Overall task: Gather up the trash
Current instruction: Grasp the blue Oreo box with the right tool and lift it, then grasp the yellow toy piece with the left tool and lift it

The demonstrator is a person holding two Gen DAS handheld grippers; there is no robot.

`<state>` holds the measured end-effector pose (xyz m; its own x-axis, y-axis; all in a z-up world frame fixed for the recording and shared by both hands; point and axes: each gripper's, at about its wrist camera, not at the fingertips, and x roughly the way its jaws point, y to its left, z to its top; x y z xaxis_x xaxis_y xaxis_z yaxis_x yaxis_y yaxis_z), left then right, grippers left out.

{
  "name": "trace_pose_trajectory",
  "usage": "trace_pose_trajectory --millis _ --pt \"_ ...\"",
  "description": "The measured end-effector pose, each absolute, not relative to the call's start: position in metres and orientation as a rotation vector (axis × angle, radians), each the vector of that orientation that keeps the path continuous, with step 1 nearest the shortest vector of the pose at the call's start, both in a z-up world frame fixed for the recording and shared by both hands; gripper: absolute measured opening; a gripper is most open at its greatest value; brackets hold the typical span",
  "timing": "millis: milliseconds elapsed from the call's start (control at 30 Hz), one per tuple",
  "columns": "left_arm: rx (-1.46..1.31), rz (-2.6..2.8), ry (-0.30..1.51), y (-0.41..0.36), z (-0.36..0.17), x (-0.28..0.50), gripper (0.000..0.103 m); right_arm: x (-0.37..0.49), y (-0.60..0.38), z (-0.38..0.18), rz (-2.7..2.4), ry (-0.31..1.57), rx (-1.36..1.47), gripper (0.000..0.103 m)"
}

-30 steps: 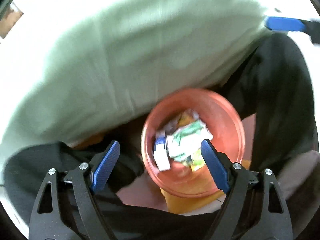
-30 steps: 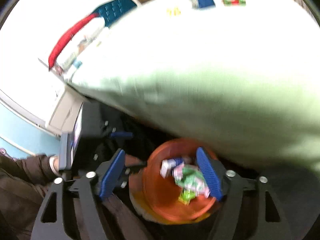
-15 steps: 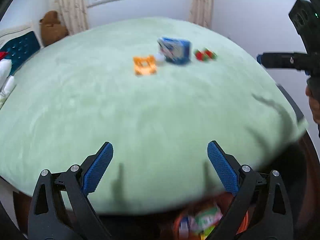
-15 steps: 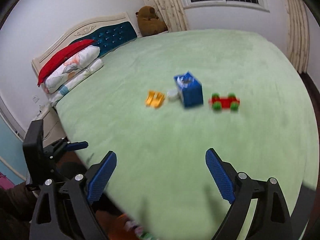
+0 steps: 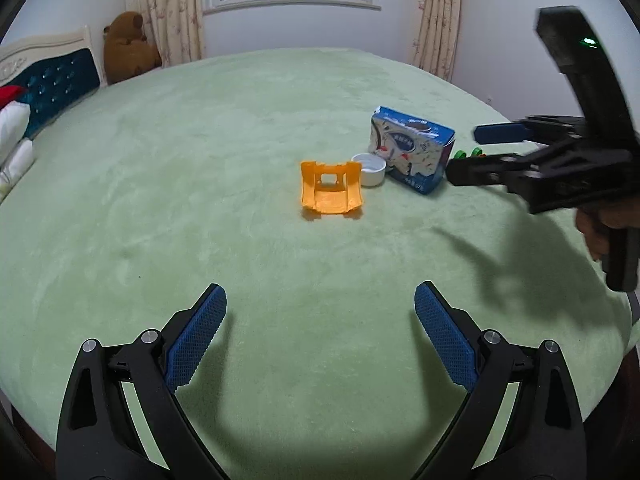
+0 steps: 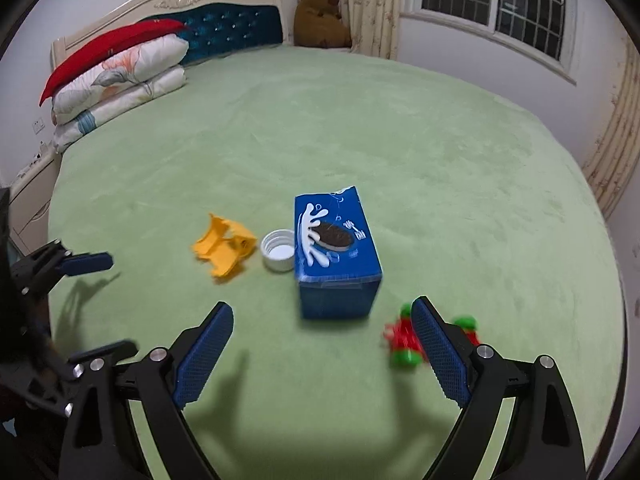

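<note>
On the green bed [image 5: 200,200] lie a blue cookie box [image 5: 412,154] [image 6: 334,252], a white bottle cap [image 5: 369,168] [image 6: 279,250] and an orange plastic piece [image 5: 331,193] [image 6: 224,246]. A red and green toy car [image 6: 404,340] sits partly behind my right finger. My left gripper [image 5: 320,328] is open and empty, well short of the orange piece. My right gripper [image 6: 322,344] is open and empty, just in front of the blue box; it also shows in the left wrist view [image 5: 504,148].
Stacked pillows [image 6: 116,80] and a blue padded headboard [image 6: 224,28] stand at the bed's head. A brown teddy bear [image 6: 320,16] sits in the corner by the curtains. A nightstand [image 6: 32,192] is at the left. The left gripper [image 6: 80,264] shows at the left edge.
Both grippers have swung up from over the orange trash bin by the bed and now face the bed top. The bin has left both views.
</note>
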<state>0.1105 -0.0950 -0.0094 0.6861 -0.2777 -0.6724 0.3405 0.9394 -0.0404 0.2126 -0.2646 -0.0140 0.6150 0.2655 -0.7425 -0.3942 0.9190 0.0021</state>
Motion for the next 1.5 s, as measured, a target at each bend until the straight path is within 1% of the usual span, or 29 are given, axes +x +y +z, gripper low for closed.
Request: trace_pose_trajectory --millis 167,267,333,400,433,467,800,1067,1267,1500 --pt "0.091 -0.335 0.749 -0.096 -0.012 0.115 0.093 0.237 -0.256 -0.024 0.396 0.818 -0.211 0.088" --pt "0.083 -0.340 0.773 -0.099 -0.016 0.118 0.093 0.248 -0.256 -0.031 0.394 0.847 -0.214 0.082" --pt "0.089 -0.335 0.773 -0.101 -0.018 0.119 0.093 0.252 -0.256 -0.037 0.392 0.862 -0.213 0.080" --pt "0.095 -0.334 0.772 -0.103 -0.018 0.118 0.093 0.257 -0.258 -0.042 0.392 0.885 -0.202 0.071" --pt "0.098 -0.332 0.773 -0.103 -0.018 0.118 0.093 0.260 -0.260 -0.046 0.397 0.906 -0.184 0.057" --pt "0.101 -0.327 0.772 -0.104 -0.019 0.118 0.093 0.262 -0.262 -0.048 0.402 0.921 -0.161 0.051" --pt "0.102 -0.312 0.784 -0.106 -0.021 0.120 0.093 0.231 -0.270 -0.034 0.378 0.826 -0.108 0.049" --pt "0.085 -0.298 0.797 -0.110 -0.020 0.125 0.093 0.157 -0.292 -0.010 0.349 0.705 0.003 0.050" --pt "0.037 -0.330 0.841 -0.112 -0.014 0.154 0.093 0.092 -0.294 -0.010 0.354 0.639 0.038 0.050" --pt "0.051 -0.334 0.902 -0.127 -0.016 0.205 0.093 0.051 -0.310 -0.017 0.357 0.613 0.146 0.050"
